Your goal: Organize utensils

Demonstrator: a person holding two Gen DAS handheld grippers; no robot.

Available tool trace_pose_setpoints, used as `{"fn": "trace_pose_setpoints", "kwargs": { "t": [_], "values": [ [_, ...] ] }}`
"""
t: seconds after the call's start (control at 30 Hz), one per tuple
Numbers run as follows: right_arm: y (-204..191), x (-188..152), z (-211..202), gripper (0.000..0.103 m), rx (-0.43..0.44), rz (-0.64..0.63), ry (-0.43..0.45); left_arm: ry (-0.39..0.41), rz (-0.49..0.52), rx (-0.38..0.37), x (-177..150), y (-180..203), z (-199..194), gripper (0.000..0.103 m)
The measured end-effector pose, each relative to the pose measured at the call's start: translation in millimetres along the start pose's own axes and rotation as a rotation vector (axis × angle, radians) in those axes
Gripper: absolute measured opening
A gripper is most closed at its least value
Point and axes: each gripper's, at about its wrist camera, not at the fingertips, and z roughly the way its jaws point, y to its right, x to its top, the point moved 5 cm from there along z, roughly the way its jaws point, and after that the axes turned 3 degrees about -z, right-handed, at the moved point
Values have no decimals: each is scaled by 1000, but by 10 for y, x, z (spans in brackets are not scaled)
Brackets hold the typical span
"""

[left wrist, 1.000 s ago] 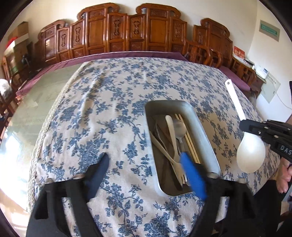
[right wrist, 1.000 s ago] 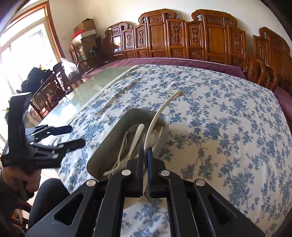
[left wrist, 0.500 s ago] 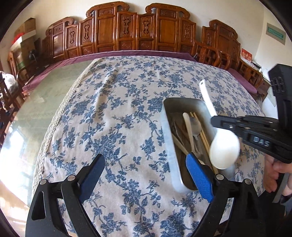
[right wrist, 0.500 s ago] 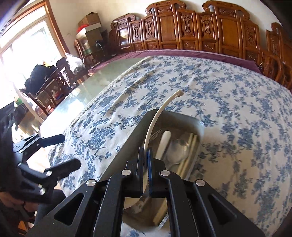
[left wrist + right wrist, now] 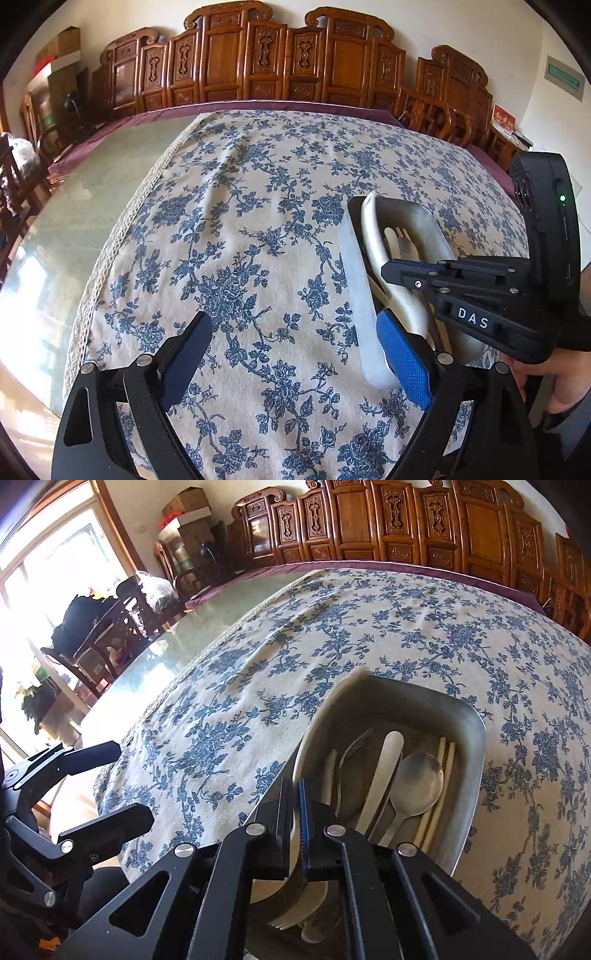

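1 white ladle (image 5: 384, 266) lies lengthwise inside the tray (image 5: 352, 295).

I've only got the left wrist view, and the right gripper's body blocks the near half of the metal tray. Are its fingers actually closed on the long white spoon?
Observer: Yes. The right wrist view shows the right gripper shut on the long white plastic spoon, clamping it edge-on.
Operator: What lies in the tray beyond it?
Observer: A grey metal spoon, its bowl toward the far wall of the rectangular metal tray.
Operator: Anything to the right of that?
Observer: Pale chopsticks lie along the tray's right wall.
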Motion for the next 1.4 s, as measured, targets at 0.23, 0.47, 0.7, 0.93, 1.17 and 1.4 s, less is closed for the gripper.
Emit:
{"fn": "trace_pose_setpoints", "kwargs": {
  "t": [0.23, 0.47, 0.7, 0.93, 1.17, 1.4],
  "values": [
    [113, -23, -236, 6, -29, 9, 39, 18, 0, -4, 25, 31, -76, 87],
    [278, -169, -754, 21, -143, 0, 127, 43, 9, 0, 58, 145, -190, 87],
    [464, -438, -1332, 64, -248, 49, 206, 57, 20, -3, 37, 353, -278, 93],
    [573, -656, -1759, 97, -318, 86, 266, 63, 39, -10, -52, 636, -391, 95],
    [581, -824, -2020, 100, -339, 111, 292, 70, 66, -6, -114, 877, -521, 95],
    [545, -980, -2288, 100, -368, 132, 326, 74, 88, -2, -182, 1101, -685, 95]
  ]
}}
